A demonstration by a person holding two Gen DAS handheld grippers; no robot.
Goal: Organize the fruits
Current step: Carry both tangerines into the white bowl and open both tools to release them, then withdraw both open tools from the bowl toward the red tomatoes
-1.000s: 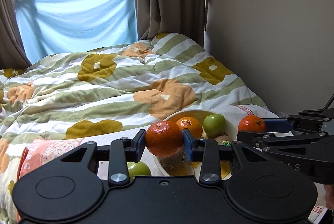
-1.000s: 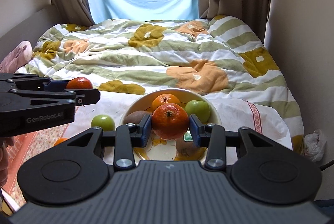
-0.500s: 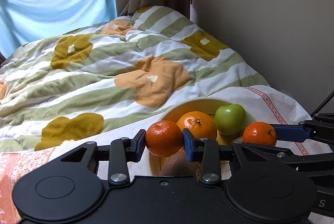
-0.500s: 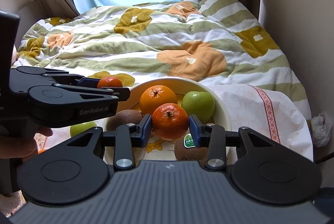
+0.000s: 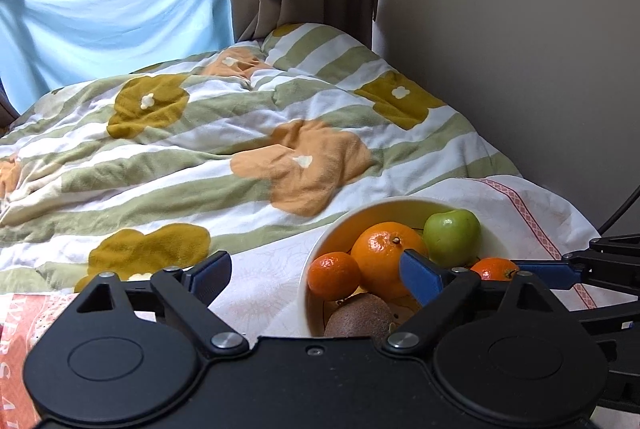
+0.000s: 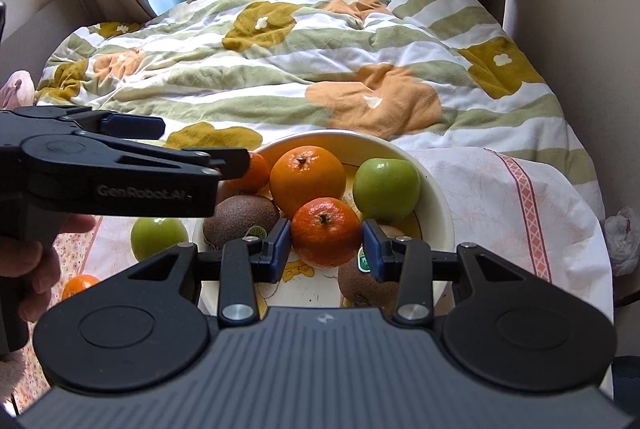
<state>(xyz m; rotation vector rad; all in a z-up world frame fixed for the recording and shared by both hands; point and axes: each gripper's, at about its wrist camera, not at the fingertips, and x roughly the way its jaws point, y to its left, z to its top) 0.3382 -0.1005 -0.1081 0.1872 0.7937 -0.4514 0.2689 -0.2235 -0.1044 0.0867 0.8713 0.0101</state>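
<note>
A cream bowl [image 6: 438,205] on the bed holds a large orange [image 6: 307,176], a green apple [image 6: 386,189] and kiwis [image 6: 240,215]. My left gripper [image 5: 316,275] is open over the bowl's left rim; the small mandarin [image 5: 333,275] it held lies in the bowl, also seen behind its fingers in the right wrist view [image 6: 256,171]. My right gripper [image 6: 326,243] stands over the bowl, its pads against a mandarin [image 6: 325,231]; that mandarin shows in the left wrist view [image 5: 494,268].
A green apple [image 6: 159,235] and a small mandarin [image 6: 78,285] lie on the cloth left of the bowl. The striped flowered duvet [image 6: 280,69] covers the bed beyond. A wall [image 5: 520,49] runs along the right, curtains and window behind.
My left gripper has opened and let its mandarin go into the bowl's left side. My right gripper has moved lower over the bowl with its mandarin.
</note>
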